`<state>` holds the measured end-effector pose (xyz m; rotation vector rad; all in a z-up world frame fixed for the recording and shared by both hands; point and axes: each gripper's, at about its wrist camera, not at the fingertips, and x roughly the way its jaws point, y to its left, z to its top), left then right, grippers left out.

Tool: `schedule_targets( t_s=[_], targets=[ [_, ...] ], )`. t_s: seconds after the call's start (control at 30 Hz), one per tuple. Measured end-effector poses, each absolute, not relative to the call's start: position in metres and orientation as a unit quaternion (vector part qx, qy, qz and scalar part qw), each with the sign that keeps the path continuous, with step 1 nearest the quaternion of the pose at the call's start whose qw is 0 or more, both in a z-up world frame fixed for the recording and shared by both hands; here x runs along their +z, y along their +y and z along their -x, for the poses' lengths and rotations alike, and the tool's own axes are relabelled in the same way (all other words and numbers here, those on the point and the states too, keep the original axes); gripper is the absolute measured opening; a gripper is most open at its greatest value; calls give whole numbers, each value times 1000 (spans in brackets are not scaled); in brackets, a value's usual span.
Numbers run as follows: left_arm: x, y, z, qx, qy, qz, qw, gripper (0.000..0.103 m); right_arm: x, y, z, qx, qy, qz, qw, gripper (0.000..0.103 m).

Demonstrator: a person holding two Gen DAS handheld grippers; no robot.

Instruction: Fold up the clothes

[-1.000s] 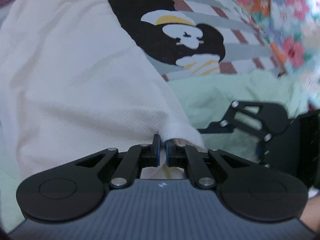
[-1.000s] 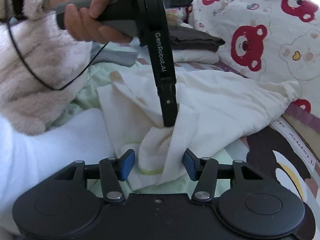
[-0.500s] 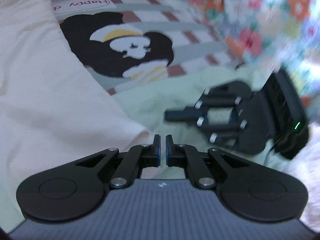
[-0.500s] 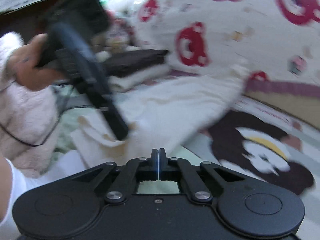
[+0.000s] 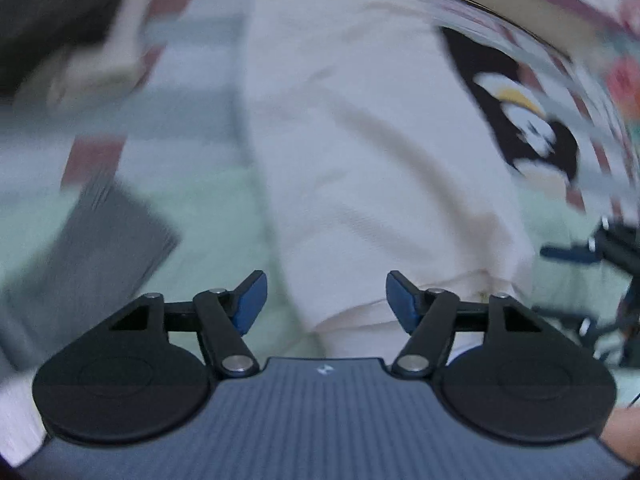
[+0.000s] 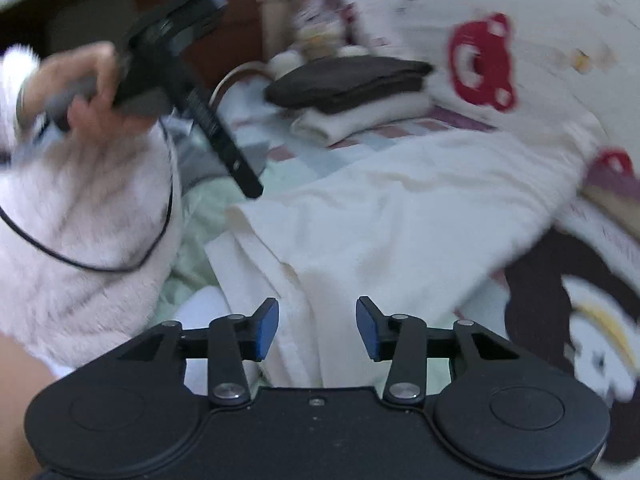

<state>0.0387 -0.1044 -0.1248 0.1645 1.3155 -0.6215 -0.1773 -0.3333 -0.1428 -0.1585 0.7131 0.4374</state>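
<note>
A cream garment (image 6: 380,220) lies folded lengthwise on the bed. In the left wrist view, which is blurred, the cream garment (image 5: 360,152) runs from the top down to my left gripper (image 5: 322,304). Its jaws are opening, and the cloth's near end lies below the gap, untouched by the pads. My right gripper (image 6: 317,328) hovers over the garment's near folded edge. Its jaws are opening too, and its blue pads are clear of the cloth. From the right wrist view, the left gripper (image 6: 252,189) hangs above the garment's left end, held by a hand (image 6: 84,96).
A stack of folded clothes (image 6: 352,80), dark brown on white, sits behind the garment. A bear-print quilt (image 6: 480,56) rises at the back right. A fluffy pale sleeve (image 6: 80,220) fills the left. A grey flat object (image 5: 100,248) lies left of the garment. The penguin-print sheet (image 5: 528,128) is to the right.
The left gripper, shut on the garment's edge a second ago, has let go, opened and swung sideways over the cloth. The right gripper shut briefly, then opened again and rose a little.
</note>
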Motion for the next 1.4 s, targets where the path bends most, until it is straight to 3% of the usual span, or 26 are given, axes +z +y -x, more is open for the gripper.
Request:
schedule_targets(
  t_s=[0.1,0.27,0.33,0.37,0.43,0.5,0.67,0.8,1.0,1.07,1.13,1.17,1.3,1.33,1.4],
  targets=[
    [-140,-96,-49,-236,620,-25,748,66,-150,-314,166,244,375,133,884,66],
    [-149,-109,-52,-245,618,20,747,66,-161,-314,166,210,370,198,883,65],
    [-154,-121,-48,-266,623,-10,736,64,-162,-322,169,201,376,175,888,36],
    [-156,-126,-45,-275,623,-24,732,62,-162,-326,171,197,378,164,890,6],
    [-157,-133,-38,-289,616,-39,732,41,-159,-334,178,184,369,150,898,7],
    [-155,-134,-34,-286,604,-53,742,36,-152,-341,184,160,359,139,909,7],
    [-156,-135,-26,-297,597,-72,741,42,-153,-363,189,92,367,75,922,7],
    [-163,-129,-19,-308,624,-75,714,60,-163,-372,180,77,385,29,919,7],
    [-159,-144,5,-293,578,-170,742,61,-171,-382,176,71,392,-27,917,12],
    [-158,-149,6,-285,563,-184,753,56,-171,-382,178,70,391,-31,917,12],
    [-158,-150,5,-281,561,-184,757,33,-170,-382,181,74,386,-41,919,13],
    [-158,-150,5,-279,560,-184,758,31,-169,-383,182,77,383,-47,919,15],
    [-157,-154,5,-269,554,-187,765,29,-168,-379,183,98,381,-50,918,19],
    [-156,-154,5,-265,550,-191,769,33,-168,-375,182,101,381,-38,918,21],
    [-155,-154,4,-257,542,-193,777,33,-170,-368,179,110,379,-15,919,42]
  ],
)
